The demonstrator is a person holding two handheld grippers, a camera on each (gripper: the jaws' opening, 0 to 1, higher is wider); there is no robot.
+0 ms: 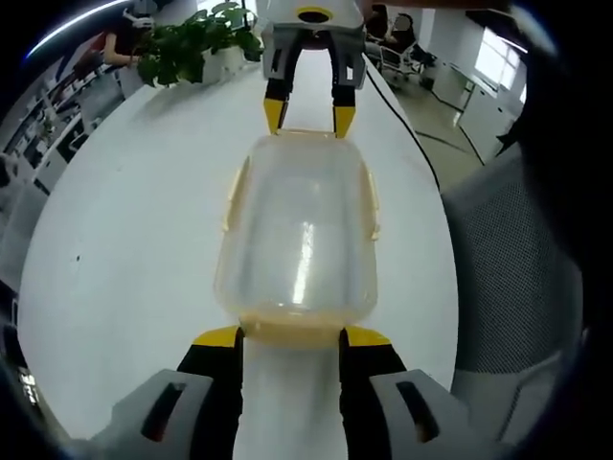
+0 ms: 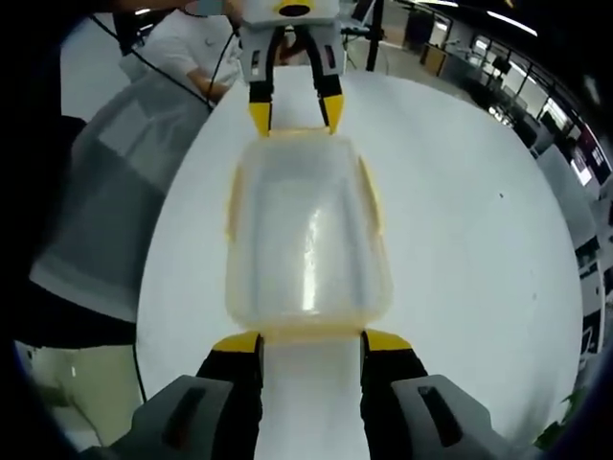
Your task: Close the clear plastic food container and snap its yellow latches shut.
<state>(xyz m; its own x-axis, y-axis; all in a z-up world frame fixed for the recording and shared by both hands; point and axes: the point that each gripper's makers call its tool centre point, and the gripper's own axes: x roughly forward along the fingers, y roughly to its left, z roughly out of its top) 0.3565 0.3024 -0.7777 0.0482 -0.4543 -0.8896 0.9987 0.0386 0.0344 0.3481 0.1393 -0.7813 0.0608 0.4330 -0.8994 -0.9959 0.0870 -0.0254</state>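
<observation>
- The container [image 1: 299, 235] is lying lengthwise on the white table [image 1: 124, 249] between both grippers
- Left gripper [image 1: 292, 337] and right gripper [image 2: 311, 342], jaws apart, are each facing an end latch, seemingly touching

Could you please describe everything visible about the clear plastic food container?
The clear, rounded rectangular plastic food container with yellow latches lies flat on the white table, lid on. Yellow latches line its long sides and short ends. It looks empty and glossy. The left hand-held gripper and right hand-held gripper meet opposite ends, open jaws at the end latches.
</observation>
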